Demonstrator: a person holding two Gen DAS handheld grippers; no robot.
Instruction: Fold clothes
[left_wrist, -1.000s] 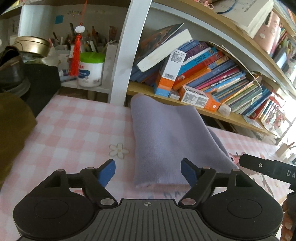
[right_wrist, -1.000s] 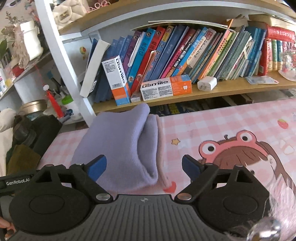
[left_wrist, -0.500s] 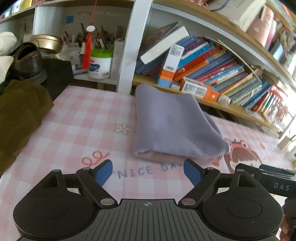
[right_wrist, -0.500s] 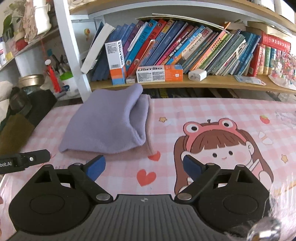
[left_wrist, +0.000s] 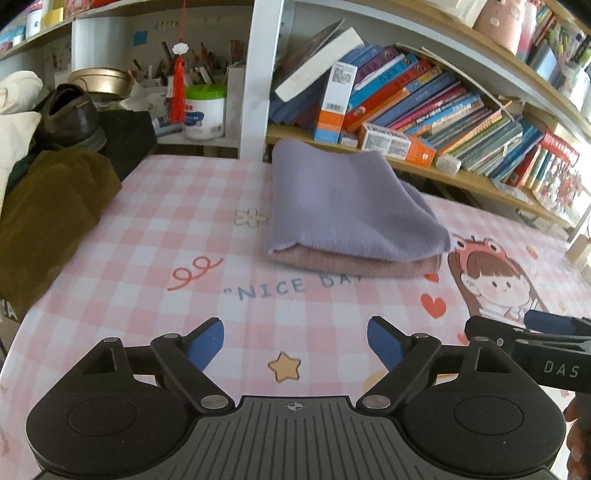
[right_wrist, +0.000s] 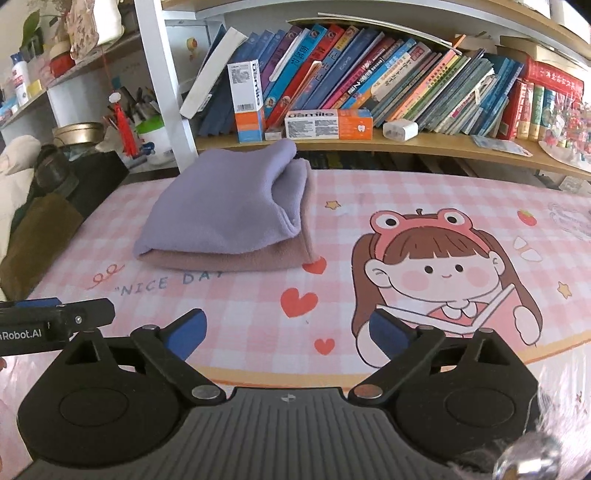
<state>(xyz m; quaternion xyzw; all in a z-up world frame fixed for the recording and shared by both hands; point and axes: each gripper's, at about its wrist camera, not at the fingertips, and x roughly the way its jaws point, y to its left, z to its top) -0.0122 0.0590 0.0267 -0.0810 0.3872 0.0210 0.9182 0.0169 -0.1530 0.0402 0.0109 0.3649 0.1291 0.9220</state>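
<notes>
**Both grippers back away from the folded garment**

Since 1 second ago both grippers have drawn back from the folded lilac garment (left_wrist: 347, 206): it filled the space between the jaws then, and now it lies well ahead of them, with bare pink checked tablecloth (left_wrist: 147, 266) between.

The left gripper (left_wrist: 295, 341) stands wide with nothing between its blue pads. The right gripper (right_wrist: 286, 332) is empty too, its jaws opening a little further. The garment sits near the bookshelf, its purple upper layer resting on a dusty-pink lower layer, edges roughly flush.

The fold looks finished, so the step in hand is probably a clean release and retreat. To do it well, keep both pairs of jaws wide and clear of the fabric so no edge snags and lifts. If another piece is due, the olive-brown heap (left_wrist: 44, 221) at the left edge seems the likeliest.

Readable writing, left to right: "NICE DA" on the cloth, partly covered by the garment; "usmile" on the upright toothpaste box (right_wrist: 250, 99) and the lying one; "Robot.AI" and "DAS" on the gripper bodies.
</notes>
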